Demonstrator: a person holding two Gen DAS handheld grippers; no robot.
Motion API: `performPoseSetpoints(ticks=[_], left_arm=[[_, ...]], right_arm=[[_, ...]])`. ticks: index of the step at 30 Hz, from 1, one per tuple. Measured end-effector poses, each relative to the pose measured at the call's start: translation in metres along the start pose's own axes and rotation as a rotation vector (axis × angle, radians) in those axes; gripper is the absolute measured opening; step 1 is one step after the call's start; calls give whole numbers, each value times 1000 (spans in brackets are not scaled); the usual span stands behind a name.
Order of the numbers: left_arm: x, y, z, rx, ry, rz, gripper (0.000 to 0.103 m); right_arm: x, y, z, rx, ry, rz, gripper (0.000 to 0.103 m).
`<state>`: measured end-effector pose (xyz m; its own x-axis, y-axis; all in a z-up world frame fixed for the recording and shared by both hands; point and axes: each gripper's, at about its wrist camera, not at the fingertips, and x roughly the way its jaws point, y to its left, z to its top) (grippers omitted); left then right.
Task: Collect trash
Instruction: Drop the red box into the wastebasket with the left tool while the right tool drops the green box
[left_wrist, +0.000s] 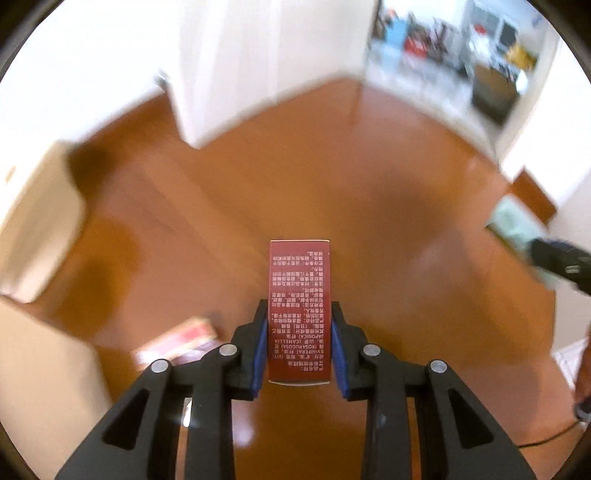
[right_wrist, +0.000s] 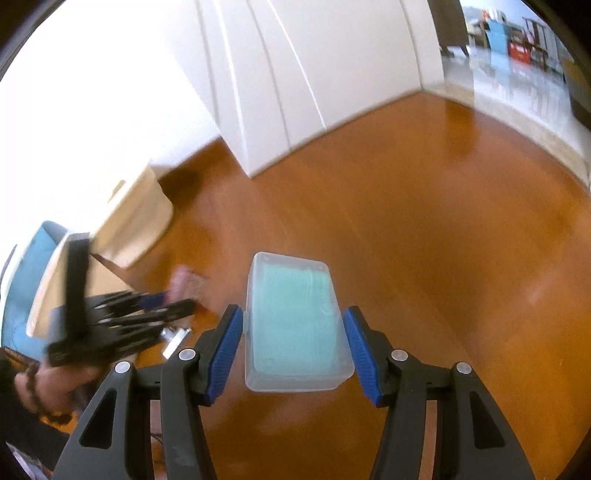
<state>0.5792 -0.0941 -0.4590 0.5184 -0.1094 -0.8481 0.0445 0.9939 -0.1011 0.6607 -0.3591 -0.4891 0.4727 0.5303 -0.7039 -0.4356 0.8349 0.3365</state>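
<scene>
My left gripper (left_wrist: 299, 310) is shut on a dark red carton (left_wrist: 299, 273) printed with white text, and holds it upright above the orange wooden floor (left_wrist: 388, 221). My right gripper (right_wrist: 293, 312) is shut on a clear plastic box (right_wrist: 295, 343) with pale teal contents; its blue pads (right_wrist: 227, 339) press on both sides of the box, which is also off the floor. In the right wrist view the left gripper (right_wrist: 162, 306) shows blurred at the left, in a person's hand (right_wrist: 55, 380). The right gripper (left_wrist: 557, 258) and its box sit at the right edge of the left wrist view.
A pink-red packet (left_wrist: 177, 341) and a silvery scrap (right_wrist: 177, 339) lie on the floor near a beige round bin (right_wrist: 136, 218) and a cardboard box (left_wrist: 37, 369). A white cupboard (left_wrist: 240, 74) stands behind. An open doorway (left_wrist: 461, 48) is at the top right.
</scene>
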Motion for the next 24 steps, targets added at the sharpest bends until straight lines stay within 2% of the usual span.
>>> performPoseSetpoints(ticks=[1,5,8,11,15,18,21,24], left_arm=[[-37,16,3,-40,-47,18,29],[-134,72,2,-162,-169,126,29],[-203,121,-13,-264,-218,212,29],[-244,166,-26,-323,-221,264,29],[-273,202,-50,-375,-211,331,29],[-284,225,-62,-430,-197,335,29],[-283,238,-68,-445,-167,345,29],[-258,236,-63,-448,-79,343,29]], right_arm=[[-5,14,9,-27,-7,4,59],[-24,81,42,-120,-4,9,59],[-52,134,63,-191,-11,19,59],[-80,186,79,-258,-34,27,59],[-117,250,91,-331,-47,45,59],[-130,289,96,-372,-45,56,59],[-139,322,97,-397,-35,67,59],[-144,346,99,-411,-31,77,59]])
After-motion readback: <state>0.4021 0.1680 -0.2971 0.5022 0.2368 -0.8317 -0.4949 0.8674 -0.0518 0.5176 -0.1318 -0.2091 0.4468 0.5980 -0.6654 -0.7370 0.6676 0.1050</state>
